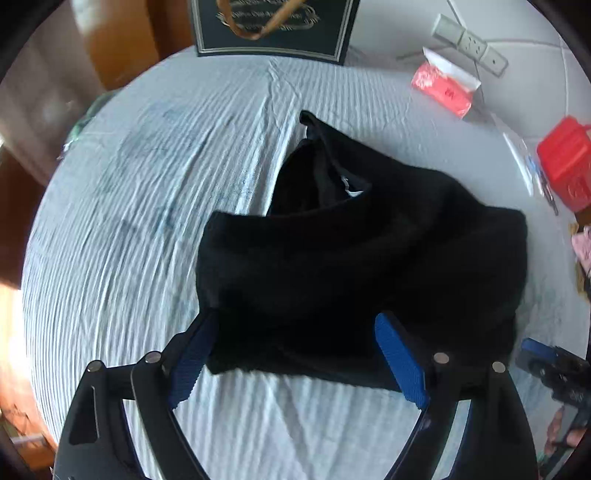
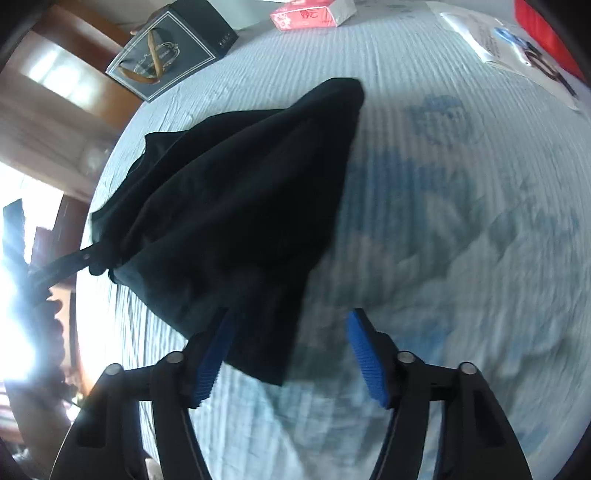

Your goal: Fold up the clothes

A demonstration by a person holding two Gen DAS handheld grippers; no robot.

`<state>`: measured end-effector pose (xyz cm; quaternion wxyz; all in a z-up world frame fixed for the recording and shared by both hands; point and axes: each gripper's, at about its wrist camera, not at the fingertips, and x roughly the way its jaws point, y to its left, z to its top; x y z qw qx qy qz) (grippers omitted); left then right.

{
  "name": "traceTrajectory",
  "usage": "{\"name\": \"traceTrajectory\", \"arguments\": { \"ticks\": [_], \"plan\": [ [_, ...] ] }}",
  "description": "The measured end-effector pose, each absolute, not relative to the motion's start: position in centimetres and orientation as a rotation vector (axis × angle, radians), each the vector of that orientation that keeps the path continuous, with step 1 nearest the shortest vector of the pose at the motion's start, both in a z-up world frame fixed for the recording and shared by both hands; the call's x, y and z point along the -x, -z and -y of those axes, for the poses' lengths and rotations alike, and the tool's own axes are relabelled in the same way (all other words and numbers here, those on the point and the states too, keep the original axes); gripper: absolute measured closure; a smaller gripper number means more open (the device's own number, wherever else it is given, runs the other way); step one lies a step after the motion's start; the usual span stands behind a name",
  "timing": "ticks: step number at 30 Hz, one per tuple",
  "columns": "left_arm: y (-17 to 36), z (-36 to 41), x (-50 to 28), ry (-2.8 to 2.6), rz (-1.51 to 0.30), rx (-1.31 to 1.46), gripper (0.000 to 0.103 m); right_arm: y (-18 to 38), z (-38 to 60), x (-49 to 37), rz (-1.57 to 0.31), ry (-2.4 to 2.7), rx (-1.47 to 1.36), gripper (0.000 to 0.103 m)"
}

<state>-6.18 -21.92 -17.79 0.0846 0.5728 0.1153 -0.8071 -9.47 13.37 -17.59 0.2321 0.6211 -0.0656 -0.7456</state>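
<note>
Black garment (image 1: 354,266) lies bunched on the bedsheet (image 1: 129,221); left tool (image 1: 299,354) and right tool (image 2: 291,354) both spread.

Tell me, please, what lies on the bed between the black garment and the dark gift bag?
Nothing: in the left wrist view only bare, wrinkled bedsheet stretches from the black garment up to the dark gift bag.

Left gripper (image 1: 295,354) points steeply down, jaws spread wide; right gripper (image 2: 291,354) likewise, jaws apart
</note>
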Motion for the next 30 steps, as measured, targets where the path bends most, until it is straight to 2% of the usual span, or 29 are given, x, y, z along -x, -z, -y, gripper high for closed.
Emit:
{"name": "traceTrajectory", "arguments": {
  "ticks": [1,2,3,4,7,10,12,14,15,19,21,24,25,27,28,29,30],
  "plan": [
    [18.2,22.2,6.4,2.412,-0.32,-1.712,0.02,17.9,-12.5,9.1,0.149,2.076,-1.704,0.037],
    [18.7,22.6,6.5,2.403,-0.294,-1.714,0.036,18.1,-11.6,8.8,0.116,2.102,-1.701,0.047],
    [19.1,23.2,6.5,2.382,-0.29,-1.722,0.043,18.4,-10.8,8.2,0.06,2.101,-1.713,0.097],
    [19.6,24.1,6.3,2.358,-0.326,-1.741,0.046,18.6,-10.0,7.6,0.004,2.098,-1.725,0.094],
    [20.8,26.8,5.3,2.314,-0.484,-1.819,0.046,18.2,-9.9,6.6,-0.025,2.09,-1.766,0.094],
    [18.3,27.5,4.9,2.403,-0.558,-1.828,0.046,17.9,-11.8,6.6,0.081,2.047,-1.817,0.09],
    [15.0,27.5,5.7,2.536,-0.558,-1.741,0.034,16.8,-13.6,7.3,0.165,2.071,-1.807,0.071],
    [12.9,27.4,7.2,2.618,-0.561,-1.665,0.017,15.5,-14.9,8.7,0.208,2.122,-1.77,0.069],
    [12.6,27.2,8.5,2.622,-0.542,-1.657,0.016,14.8,-15.7,9.9,0.227,2.163,-1.755,0.069],
    [14.4,26.2,14.1,2.544,-0.417,-1.714,0.016,13.6,-17.4,14.6,0.372,2.252,-1.709,0.069],
    [15.7,25.6,15.8,2.523,-0.396,-1.759,0.021,13.4,-17.6,16.9,0.445,2.281,-1.689,0.069],
    [17.6,24.8,17.6,2.495,-0.379,-1.826,0.023,13.7,-16.8,19.2,0.463,2.3,-1.693,0.069],
    [18.3,24.6,18.0,2.484,-0.373,-1.852,0.026,13.7,-16.8,19.9,0.459,2.304,-1.7,0.067],
    [19.7,24.3,18.9,2.464,-0.352,-1.923,0.055,14.8,-16.0,20.9,0.463,2.286,-1.728,0.053],
    [20.2,24.1,19.1,2.465,-0.343,-1.954,0.076,15.4,-15.2,21.1,0.457,2.263,-1.735,0.052],
    [20.3,24.0,19.2,2.473,-0.313,-1.949,0.081,16.0,-14.4,21.4,0.451,2.24,-1.741,0.054],
    [20.2,24.0,19.3,2.48,-0.278,-1.931,0.087,16.3,-13.6,21.4,0.414,2.226,-1.726,0.073]
  ]
}}
